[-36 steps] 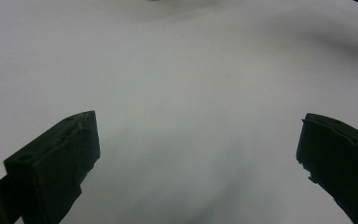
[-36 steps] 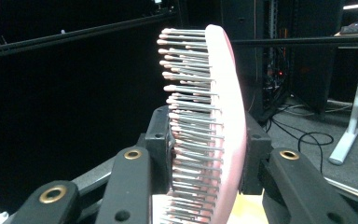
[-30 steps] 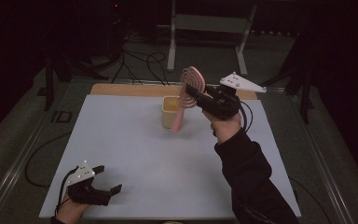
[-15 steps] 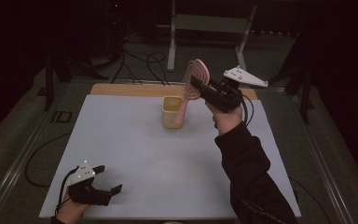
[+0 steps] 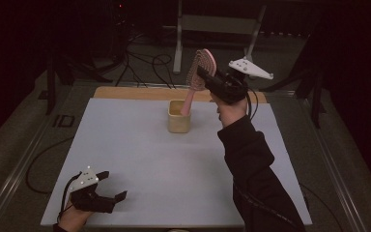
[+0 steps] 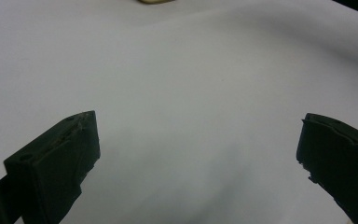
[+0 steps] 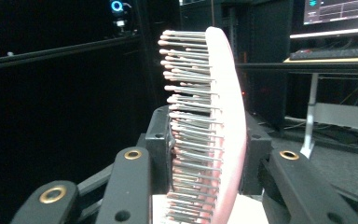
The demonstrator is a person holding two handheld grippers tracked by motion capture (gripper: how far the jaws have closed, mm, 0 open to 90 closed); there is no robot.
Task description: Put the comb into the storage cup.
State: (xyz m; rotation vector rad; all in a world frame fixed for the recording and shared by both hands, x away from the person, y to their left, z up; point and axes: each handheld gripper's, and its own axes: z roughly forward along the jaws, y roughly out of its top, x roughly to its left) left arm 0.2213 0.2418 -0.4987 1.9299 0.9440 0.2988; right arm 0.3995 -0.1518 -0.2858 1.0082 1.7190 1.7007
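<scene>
One pink hairbrush (image 5: 200,72) sits clamped by its head in the right gripper (image 5: 207,79), tilted, its handle end reaching down into the yellow cup (image 5: 178,117). Around the cup the white table sheet (image 5: 140,150) lies bare, with a wooden strip (image 5: 125,93) just behind the cup. Well in front of the cup and to its left, the left gripper (image 5: 107,189) rests on the sheet, jaws apart with nothing between them.

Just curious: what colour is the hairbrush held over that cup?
Pink hairbrush, with grey bristles tipped pink; clearest in the right gripper view.
</scene>
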